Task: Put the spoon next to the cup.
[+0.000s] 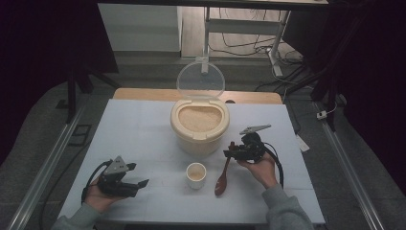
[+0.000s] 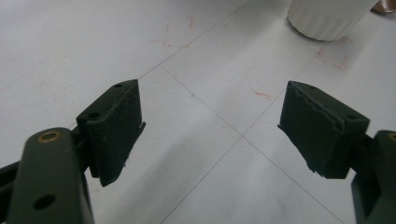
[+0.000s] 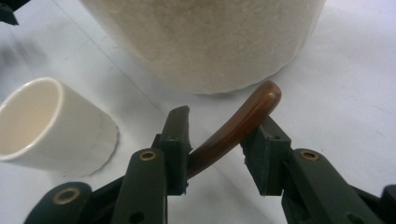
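While the high view takes in the whole worktop (image 1: pixel 143 129), the two gripper views give the close detail. From above, a cream rice bin (image 1: pixel 199 128) stands at the middle of the worktop, its clear lid (image 1: pixel 200 80) tipped up behind it and its grain showing. A small white cup (image 1: pixel 196 175) sits just in front of the bin. To the right of the cup, a brown wooden spoon (image 1: pixel 222 179) lies with its bowl on the worktop and its handle rising toward the right tongs (image 1: pixel 231 149), which a hand (image 1: pixel 262 167) holds in front of and to the right of the bin.

The right gripper view adds what the high view cannot: the spoon handle (image 3: pixel 243 123) passes between the two black jaws, leaning on the left-hand one, and its curved end rests over the other. The jaws stand partly apart and do not clamp it. The bin wall (image 3: pixel 205 42) fills the background, and the cup (image 3: pixel 51 126) stands left of the jaws.

The left tongs (image 1: pixel 140 184) are well left of the cup, wide open with nothing between them. The left gripper view shows faint red marks and thin crossing lines on the pale worktop (image 2: pixel 210 121), and the base of the cup (image 2: pixel 327 18) at the top.

Beyond the worktop lie a grey floor, cables and metal frame legs, with dark curtains at both sides.
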`<move>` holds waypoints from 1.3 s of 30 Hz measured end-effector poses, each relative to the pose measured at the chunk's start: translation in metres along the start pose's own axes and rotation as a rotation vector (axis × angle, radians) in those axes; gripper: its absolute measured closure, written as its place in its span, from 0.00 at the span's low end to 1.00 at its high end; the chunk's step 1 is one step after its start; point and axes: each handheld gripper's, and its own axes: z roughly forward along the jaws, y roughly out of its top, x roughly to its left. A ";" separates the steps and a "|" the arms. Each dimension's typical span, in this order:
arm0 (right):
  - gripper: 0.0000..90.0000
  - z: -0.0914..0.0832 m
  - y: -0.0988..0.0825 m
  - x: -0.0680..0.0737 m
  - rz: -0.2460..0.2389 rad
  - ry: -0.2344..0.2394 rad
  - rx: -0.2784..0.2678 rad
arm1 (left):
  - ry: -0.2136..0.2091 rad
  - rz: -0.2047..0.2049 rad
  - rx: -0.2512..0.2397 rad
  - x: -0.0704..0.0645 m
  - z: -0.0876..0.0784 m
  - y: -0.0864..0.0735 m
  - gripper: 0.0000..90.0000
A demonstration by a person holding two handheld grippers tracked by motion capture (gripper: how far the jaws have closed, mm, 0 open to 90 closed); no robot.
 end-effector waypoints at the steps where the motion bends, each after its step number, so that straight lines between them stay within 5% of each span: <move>1: 0.67 0.002 -0.001 -0.001 -0.002 -0.003 -0.001 | 0.000 0.000 0.000 0.000 0.000 0.000 0.23; 26: 0.46 0.034 -0.010 -0.001 -0.044 -0.205 0.099 | -0.001 0.005 0.002 -0.001 0.000 0.000 0.23; 33: 0.45 0.036 -0.010 -0.002 -0.060 -0.234 0.093 | -0.001 0.004 0.002 -0.001 0.000 0.000 0.23; 39: 0.45 0.027 -0.009 -0.008 -0.018 -0.246 0.052 | 0.000 0.003 0.001 -0.001 0.000 0.000 0.23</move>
